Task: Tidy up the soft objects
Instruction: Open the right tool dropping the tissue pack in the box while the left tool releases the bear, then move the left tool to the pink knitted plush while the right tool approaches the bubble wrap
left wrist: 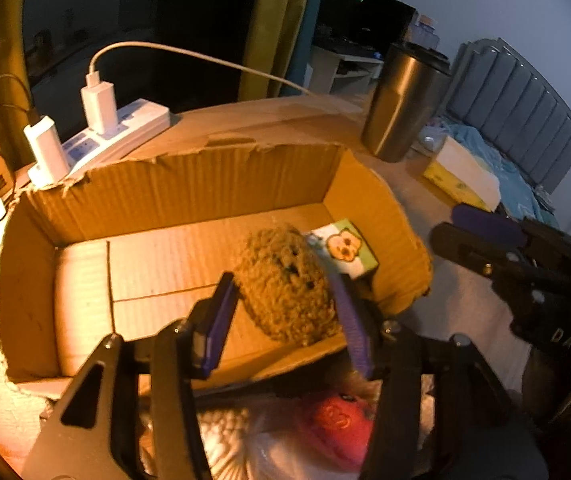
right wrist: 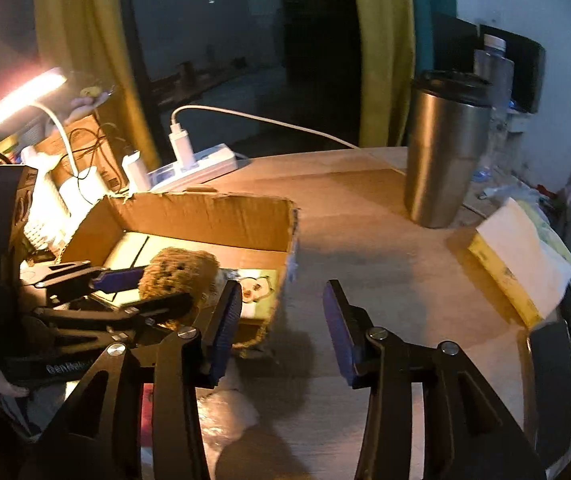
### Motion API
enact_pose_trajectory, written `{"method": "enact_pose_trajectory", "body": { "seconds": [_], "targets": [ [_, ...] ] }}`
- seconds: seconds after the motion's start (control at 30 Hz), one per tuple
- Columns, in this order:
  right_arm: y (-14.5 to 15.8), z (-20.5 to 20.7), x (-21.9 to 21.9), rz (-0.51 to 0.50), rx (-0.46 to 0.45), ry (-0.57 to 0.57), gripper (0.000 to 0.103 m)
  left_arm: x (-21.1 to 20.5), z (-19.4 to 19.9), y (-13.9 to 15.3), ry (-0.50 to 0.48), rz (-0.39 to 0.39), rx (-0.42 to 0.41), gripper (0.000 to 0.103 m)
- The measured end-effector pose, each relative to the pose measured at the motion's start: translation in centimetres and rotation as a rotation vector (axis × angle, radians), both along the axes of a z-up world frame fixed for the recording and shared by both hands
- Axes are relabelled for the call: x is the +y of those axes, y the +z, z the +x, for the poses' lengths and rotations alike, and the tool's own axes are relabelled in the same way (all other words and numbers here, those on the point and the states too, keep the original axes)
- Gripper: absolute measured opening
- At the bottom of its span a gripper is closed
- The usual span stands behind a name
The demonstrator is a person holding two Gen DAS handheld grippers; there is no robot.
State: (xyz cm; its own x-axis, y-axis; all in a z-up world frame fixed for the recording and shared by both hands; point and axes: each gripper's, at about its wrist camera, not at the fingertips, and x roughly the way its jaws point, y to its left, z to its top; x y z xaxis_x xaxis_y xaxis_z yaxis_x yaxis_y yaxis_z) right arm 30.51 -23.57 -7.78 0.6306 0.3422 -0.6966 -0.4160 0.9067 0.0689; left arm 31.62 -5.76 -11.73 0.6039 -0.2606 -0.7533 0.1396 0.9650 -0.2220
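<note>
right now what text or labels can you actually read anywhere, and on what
"DA": white letters on the right gripper body in the left wrist view, cut off by the frame edge.
White lettering on the left gripper strap in the right wrist view: too blurred to read.
Green packet in the cardboard box: a cartoon face only, no legible words.

Both grippers are matte black with angular, triangular-cutout arms, silver round screw heads at the joints and ribbed purple-blue pads on the 2 fingers. The left gripper [left wrist: 283, 312] body carries pale lettering in the right wrist view; the right gripper [right wrist: 281, 328] looks alike
</note>
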Motion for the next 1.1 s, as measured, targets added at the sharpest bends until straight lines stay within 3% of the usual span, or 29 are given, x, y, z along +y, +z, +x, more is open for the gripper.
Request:
{"method": "enact_pose_trajectory", "body": {
  "seconds": [0.17,0.27,1.1],
  "targets": [
    [-0.1,-0.3,-0.3,0.002,0.003,-0.007,0.046,0.4,-0.4,0.3,0.024,0.027,-0.001,0.054],
    [0.1,-0.8,-0.1,0.006,0.000,0.003,0.049,0.7,-0.7,0.8,0.040,0.034,-0.013,0.069],
    [2.5,-6.6,2.3,-0.006,-0.054,0.039,0.060,3.2,-7.5,4.3,0.091,0.018,-0.141,0.069]
  ]
}}
